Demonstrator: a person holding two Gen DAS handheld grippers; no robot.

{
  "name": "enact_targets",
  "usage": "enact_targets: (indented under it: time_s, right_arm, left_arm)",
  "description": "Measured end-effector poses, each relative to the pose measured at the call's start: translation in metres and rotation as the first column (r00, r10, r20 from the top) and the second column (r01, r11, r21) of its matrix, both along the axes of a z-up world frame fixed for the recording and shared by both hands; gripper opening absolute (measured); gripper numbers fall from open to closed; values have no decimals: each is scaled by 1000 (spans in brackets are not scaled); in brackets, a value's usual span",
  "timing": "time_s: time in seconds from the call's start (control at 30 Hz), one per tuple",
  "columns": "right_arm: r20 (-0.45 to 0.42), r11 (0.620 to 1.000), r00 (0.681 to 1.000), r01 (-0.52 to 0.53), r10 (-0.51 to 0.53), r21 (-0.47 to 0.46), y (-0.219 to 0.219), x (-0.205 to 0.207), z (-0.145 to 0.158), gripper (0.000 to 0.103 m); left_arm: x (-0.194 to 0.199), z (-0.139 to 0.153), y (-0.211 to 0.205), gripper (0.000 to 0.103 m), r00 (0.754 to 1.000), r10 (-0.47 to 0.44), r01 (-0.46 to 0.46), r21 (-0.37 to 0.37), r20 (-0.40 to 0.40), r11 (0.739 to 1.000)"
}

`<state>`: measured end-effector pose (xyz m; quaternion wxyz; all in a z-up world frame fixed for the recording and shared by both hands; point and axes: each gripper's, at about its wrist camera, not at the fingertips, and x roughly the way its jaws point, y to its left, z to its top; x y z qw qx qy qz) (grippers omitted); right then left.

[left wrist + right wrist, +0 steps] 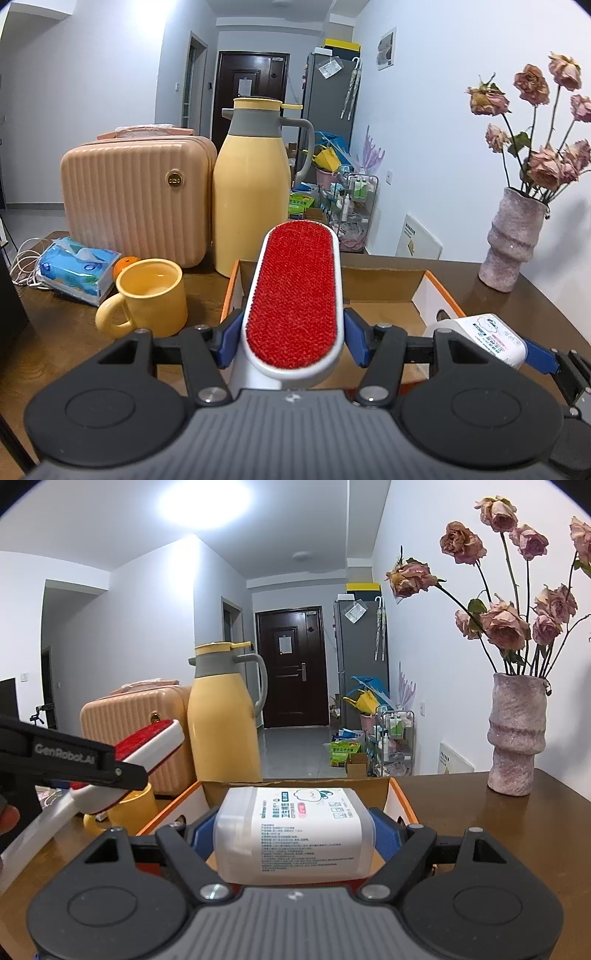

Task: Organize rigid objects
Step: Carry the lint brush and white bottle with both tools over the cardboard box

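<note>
My left gripper (293, 338) is shut on a white lint brush (295, 291) with a red pad, which points forward over the near edge of an open cardboard box (436, 280). In the right wrist view the same brush (147, 746) sticks out past the left gripper's finger (92, 764) at the left. My right gripper (295, 830) is shut on a white plastic container (295, 834) with a printed label, held above the box (402, 801). That container (491, 338) also shows at the lower right of the left wrist view.
On the brown table (517, 314), a yellow mug (155, 299), a tissue pack (77, 269) and an orange (123, 264) lie left of the box. Behind stand a yellow thermos jug (251, 192) and a pink case (136, 199). A vase of dried roses (517, 734) stands right.
</note>
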<state>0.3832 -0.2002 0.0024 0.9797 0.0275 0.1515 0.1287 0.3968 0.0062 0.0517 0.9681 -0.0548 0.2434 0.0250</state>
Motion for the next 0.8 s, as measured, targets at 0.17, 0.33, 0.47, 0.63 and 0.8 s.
enact_targets:
  time_s: [0.17, 0.33, 0.47, 0.63, 0.8]
  right_arm:
    - [4, 1000, 1000, 7, -7, 3, 4, 21, 3, 81]
    - [16, 1000, 1000, 23, -23, -7, 6, 46, 4, 81]
    - [5, 999, 999, 34, -34, -7, 6, 66, 2, 81]
    - [-27, 998, 999, 46, -46, -31, 10, 93, -1, 81]
    - [-67, 997, 996, 52, -56, -58, 18, 121, -7, 81]
  left_arm:
    - [23, -3, -2, 58, 1000, 17, -17, -1, 0, 1000]
    - [46, -5, -2, 58, 999, 44, -44, 1, 5, 999]
    - [67, -12, -3, 58, 998, 60, -59, 21, -13, 998]
    - [98, -27, -1, 58, 994, 81, -80, 28, -69, 996]
    - [124, -42, 1, 58, 988, 101, -97, 41, -115, 994]
